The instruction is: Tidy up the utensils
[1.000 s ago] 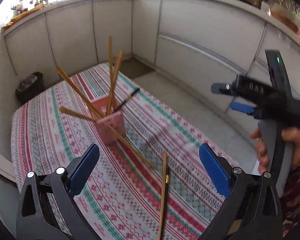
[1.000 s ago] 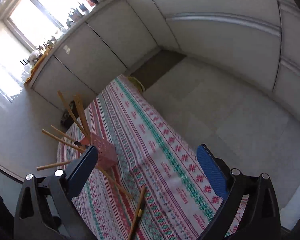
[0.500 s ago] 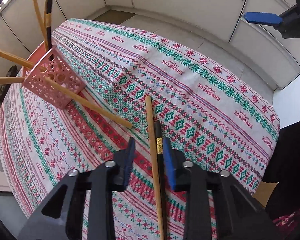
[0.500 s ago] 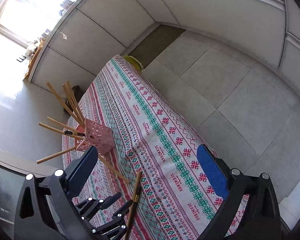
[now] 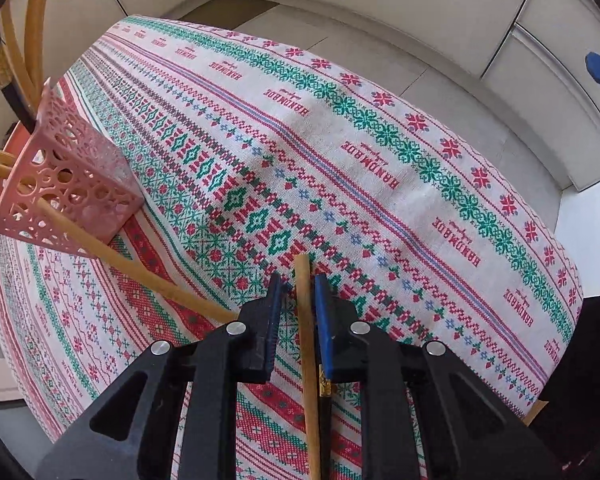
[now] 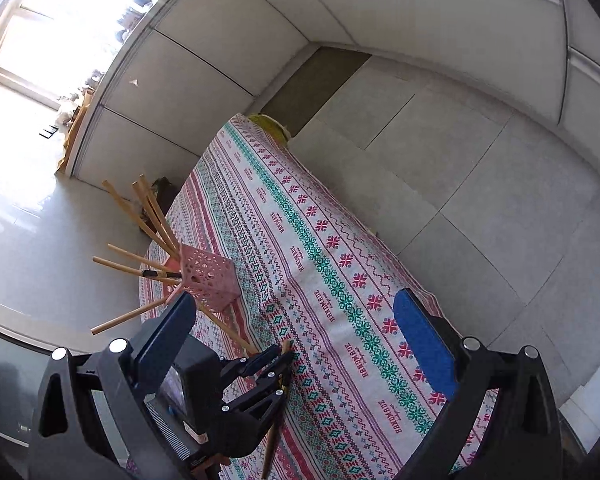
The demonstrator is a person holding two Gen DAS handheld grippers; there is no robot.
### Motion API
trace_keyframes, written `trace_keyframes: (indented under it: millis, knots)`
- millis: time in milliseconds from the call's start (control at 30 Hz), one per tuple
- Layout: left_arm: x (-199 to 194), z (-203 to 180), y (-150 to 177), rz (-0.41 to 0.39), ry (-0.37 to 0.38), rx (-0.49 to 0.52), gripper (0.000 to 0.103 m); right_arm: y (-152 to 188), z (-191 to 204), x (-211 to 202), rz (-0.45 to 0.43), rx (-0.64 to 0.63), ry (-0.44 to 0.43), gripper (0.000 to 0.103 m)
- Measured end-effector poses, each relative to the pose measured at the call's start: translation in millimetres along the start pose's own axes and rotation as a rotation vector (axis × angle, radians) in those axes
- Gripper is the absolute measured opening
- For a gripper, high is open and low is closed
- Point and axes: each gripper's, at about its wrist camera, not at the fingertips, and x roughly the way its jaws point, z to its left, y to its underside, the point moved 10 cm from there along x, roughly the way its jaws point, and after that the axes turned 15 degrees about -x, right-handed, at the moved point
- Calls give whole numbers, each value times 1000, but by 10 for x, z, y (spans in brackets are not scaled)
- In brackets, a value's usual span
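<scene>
My left gripper (image 5: 298, 294) is down on the patterned tablecloth (image 5: 380, 184), its jaws closed around a wooden chopstick (image 5: 307, 340) and a black chopstick (image 5: 325, 404) lying side by side. A pink perforated holder (image 5: 66, 188) with several wooden chopsticks leaning out of it stands at the left; one wooden chopstick (image 5: 140, 272) pokes through its wall and rests on the cloth. My right gripper (image 6: 296, 320) is open and empty, held above. It looks down on the left gripper (image 6: 286, 354), the holder (image 6: 208, 278) and the cloth (image 6: 340, 300).
The table's right edge (image 5: 556, 240) drops to a tiled floor (image 6: 440, 168). White cabinets (image 6: 220, 60) line the walls. A small dark bin (image 6: 162, 190) stands on the floor beyond the table's far end.
My left gripper dropped from above the table to the two loose chopsticks and closed its jaws around them. My right gripper stayed open and tilted further down.
</scene>
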Motion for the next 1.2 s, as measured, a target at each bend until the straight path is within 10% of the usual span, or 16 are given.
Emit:
trace_keyframes:
  millis: [233,500,700,933,1200]
  knots:
    - [-13,-37,110,29,83,-56,6,29,-124,64,38,52,9,96]
    - [-907,625,640,-221,185,-336,6,600,191,616,273,-127,63,96]
    - [-1475,1110,930,-382,210,-470,6,1286,482,1118,468,-216,115,77]
    - [-1793,1199,957,-461,266,-485,6,1446,628,1264,522,-262,238,39]
    - [-2114,1284,993,-555,283,-492,6,1390,660,1357,505,-286,372,26]
